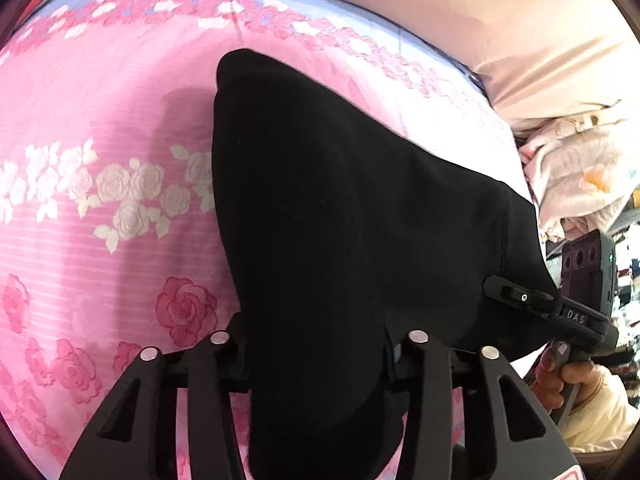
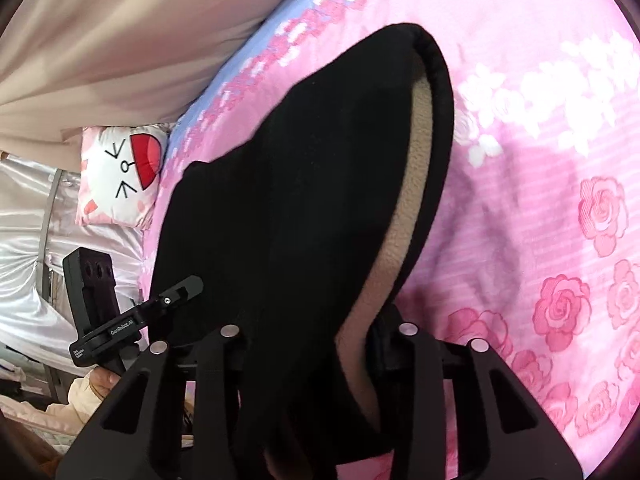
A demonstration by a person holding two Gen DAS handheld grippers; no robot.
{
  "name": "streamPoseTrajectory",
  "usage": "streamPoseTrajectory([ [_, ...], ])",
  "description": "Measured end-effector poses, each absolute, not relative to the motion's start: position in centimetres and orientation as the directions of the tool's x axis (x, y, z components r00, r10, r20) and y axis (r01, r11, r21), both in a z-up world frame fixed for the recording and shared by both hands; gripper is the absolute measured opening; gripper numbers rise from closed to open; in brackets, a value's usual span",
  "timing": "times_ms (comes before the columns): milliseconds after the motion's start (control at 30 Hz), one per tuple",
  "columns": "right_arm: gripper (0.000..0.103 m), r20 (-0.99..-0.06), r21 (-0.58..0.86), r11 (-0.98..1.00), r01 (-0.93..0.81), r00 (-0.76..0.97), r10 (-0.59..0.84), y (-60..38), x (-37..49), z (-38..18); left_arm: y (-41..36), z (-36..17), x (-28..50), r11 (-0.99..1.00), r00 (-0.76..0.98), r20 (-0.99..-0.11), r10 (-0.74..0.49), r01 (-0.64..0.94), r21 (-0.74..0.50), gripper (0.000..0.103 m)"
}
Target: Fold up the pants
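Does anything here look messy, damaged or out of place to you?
Nothing looks damaged or spilled. The black pants with beige fleece lining are clamped in both the left gripper and right gripper, above the pink rose-print bedsheet. The only unevenness: one edge gapes open, showing the lining.

The black pants (image 1: 340, 208) cover the fingertips of the left gripper (image 1: 316, 356), so its grip cannot be seen directly; likewise the right gripper (image 2: 316, 344) disappears under bunched cloth. The pants run off the bottom edge in both views. The cat-face cushion (image 2: 120, 176) is partly tucked behind the pink floral sheet (image 2: 540, 160), its lettering-like marks unclear
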State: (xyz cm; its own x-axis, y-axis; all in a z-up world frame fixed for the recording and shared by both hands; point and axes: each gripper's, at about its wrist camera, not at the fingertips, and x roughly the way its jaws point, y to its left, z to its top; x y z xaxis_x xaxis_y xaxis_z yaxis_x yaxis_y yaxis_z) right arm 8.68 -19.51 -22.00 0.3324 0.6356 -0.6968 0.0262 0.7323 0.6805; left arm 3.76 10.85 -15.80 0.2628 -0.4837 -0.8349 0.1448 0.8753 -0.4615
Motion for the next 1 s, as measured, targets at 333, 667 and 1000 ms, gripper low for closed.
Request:
streamPoseTrajectory([
  [333, 0.038, -0.744, 0.648, 0.761, 0.011, 0.223, 0.63, -19.6, 4.7, -22.2, 11.3, -16.4, -0.1, 0.856, 0.143, -0.849, -0.509, 0.182, -0.483, 0.047],
  [667, 0.035, -0.756, 0.635, 0.772, 0.028, 0.23, 0.613, -19.2, 5.5, -23.1, 10.1, -16.5, 0.0, 0.886, 0.176, -0.874, -0.453, 0.197, -0.419, 0.04],
  [1000, 0.034, -0.726, 0.634, 0.768, -0.094, 0.27, 0.632, -18.6, 4.8, -16.1, 10.8, -9.9, -0.4, 0.864, 0.216, -0.843, -0.492, 0.237, -0.444, 0.037],
])
